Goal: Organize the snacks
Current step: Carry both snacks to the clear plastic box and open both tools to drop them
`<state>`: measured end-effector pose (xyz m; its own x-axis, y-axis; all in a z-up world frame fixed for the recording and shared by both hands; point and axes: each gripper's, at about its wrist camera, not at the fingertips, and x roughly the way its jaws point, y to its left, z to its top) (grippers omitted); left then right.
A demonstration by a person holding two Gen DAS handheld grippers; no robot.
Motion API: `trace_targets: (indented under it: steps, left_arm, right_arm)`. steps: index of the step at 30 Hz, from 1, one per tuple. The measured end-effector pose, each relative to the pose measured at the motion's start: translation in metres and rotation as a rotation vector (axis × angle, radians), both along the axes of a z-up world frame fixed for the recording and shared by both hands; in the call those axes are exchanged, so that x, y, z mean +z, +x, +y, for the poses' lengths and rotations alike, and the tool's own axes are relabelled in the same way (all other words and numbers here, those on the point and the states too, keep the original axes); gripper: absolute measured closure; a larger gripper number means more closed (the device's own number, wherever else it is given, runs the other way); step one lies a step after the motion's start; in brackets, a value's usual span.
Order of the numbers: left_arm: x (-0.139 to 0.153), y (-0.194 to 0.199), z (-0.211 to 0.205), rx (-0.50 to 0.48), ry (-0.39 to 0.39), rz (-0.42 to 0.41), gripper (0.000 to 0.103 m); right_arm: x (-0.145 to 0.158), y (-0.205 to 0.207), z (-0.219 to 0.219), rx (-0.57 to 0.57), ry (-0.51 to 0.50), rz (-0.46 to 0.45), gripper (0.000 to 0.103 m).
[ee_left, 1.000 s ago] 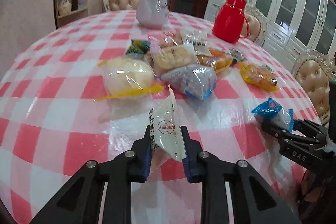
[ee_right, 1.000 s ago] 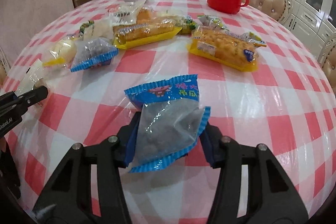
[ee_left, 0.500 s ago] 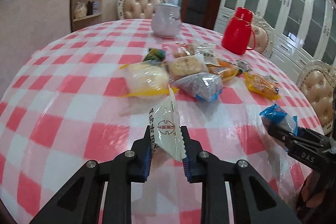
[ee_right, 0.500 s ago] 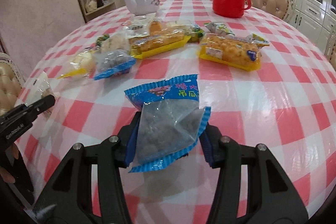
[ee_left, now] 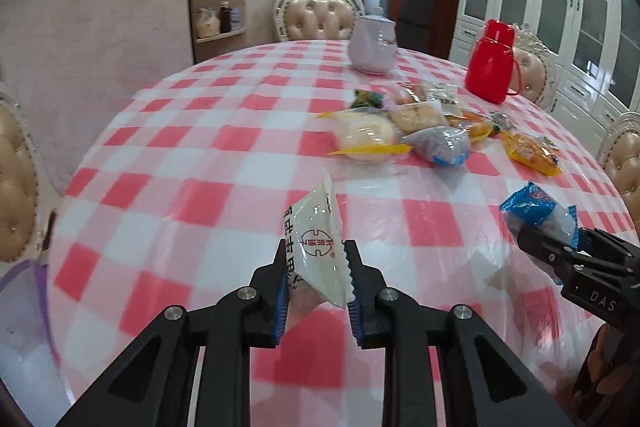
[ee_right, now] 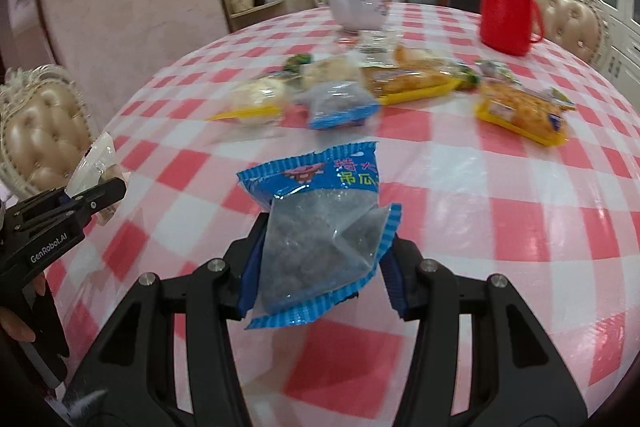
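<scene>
Snacks: two are in hand, the rest lie loose on the table, so by my read the sorting is early. Left gripper pinches a white packet with red print, jaws closed narrow on its lower part, packet standing up between the pads, clear of the checked tablecloth. Right gripper clamps a blue-edged clear bag of dark pieces, jaws set wider around the bag's body, blue header sticking out ahead of the fingertips. Both lifted off the table, held near its front edge. Ahead of the right gripper, well apart: a pale round bun in a yellow-edged wrap, a second blue-edged bag touching it, a long yellow tray pack behind, and another yellow tray pack off to the right by itself. Smaller packets in green and clear wrappers sit behind the cluster, too blurred to count. Beyond them, a white teapot and a red thermos. Something pale purple, maybe a bin, shows at the left of the left gripper, low, off the table edge; can't confirm what it is or whether anything is in it. Left to do, judging by this: place both held items, then come back for at least four large packs plus the small ones.
</scene>
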<state>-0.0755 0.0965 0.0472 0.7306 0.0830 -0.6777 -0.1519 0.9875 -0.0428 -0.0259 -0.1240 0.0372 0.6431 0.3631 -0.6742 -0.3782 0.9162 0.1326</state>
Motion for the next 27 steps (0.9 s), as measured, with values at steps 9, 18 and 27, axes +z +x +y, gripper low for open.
trace_targets:
  steps: [9, 18, 27]
  left_arm:
    - [0.014, -0.052, 0.044, 0.1, 0.017, 0.001, 0.077]
    - [0.016, -0.104, 0.104, 0.25, 0.012, 0.002, 0.077]
    - [0.001, -0.152, 0.169, 0.423, -0.011, 0.032, 0.077]
  right_arm:
    - [-0.004, -0.024, 0.061, 0.175, 0.016, 0.029, 0.048]
    - [0.004, -0.067, 0.143, 0.391, 0.025, 0.005, 0.048]
    - [-0.001, -0.109, 0.224, 0.586, -0.005, 0.015, 0.048]
